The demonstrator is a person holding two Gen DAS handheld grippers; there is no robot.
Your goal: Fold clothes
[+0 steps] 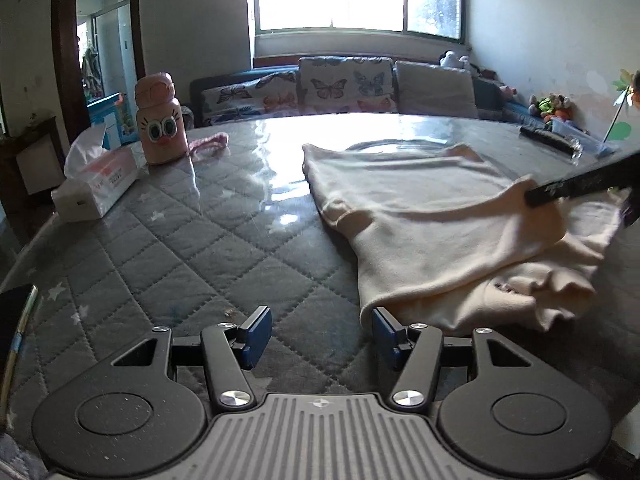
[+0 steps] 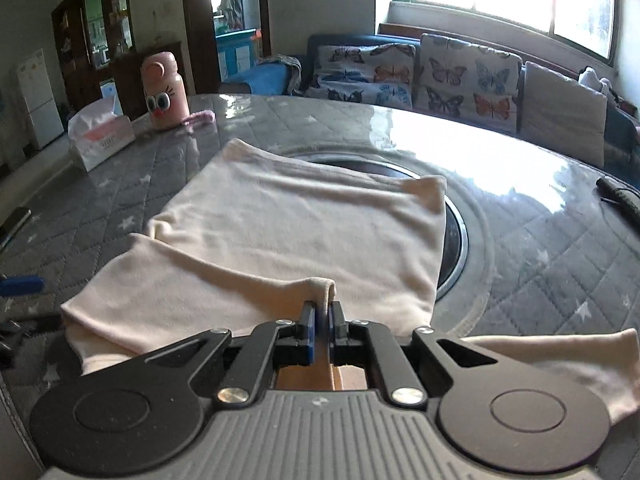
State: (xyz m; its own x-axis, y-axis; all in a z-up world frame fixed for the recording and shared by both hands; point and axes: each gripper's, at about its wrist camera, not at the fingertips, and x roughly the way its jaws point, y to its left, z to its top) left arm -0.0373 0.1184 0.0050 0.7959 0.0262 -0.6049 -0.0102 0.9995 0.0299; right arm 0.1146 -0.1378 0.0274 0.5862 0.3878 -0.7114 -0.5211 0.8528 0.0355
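**Cream garment half-folded, pinched by your right gripper**

Cream garment (image 2: 280,220) lies on the quilted grey bench (image 1: 160,248), spread over the round dark inset (image 2: 456,240) near the middle. It is a soft, pale cream knit, plain on the side facing up. One layer is doubled back over the rest, so a smooth upper panel sits on rumpled cloth beneath. In the left wrist view that lower layer bunches into loose ripples at about 4 o'clock, with a small dark mark on it that is too small to read. The far edge runs fairly straight, with two soft corners at 11 and 1 o'clock in the right wrist view.

Your right gripper (image 2: 322,320) has its fingers pressed together on a raised fold of the garment's near edge; the cloth peaks up just above the blue pads. A loose flap trails off to 4 o'clock of that gripper.

Your left gripper (image 1: 322,336) has its fingers spread wide with nothing between them. Its right-side finger sits just beside the garment's near corner; you cannot tell whether it touches.

At 10 o'clock on the bench stand a pink bottle (image 1: 160,120) with cartoon eyes and a tissue box (image 1: 96,180), well apart from the garment.
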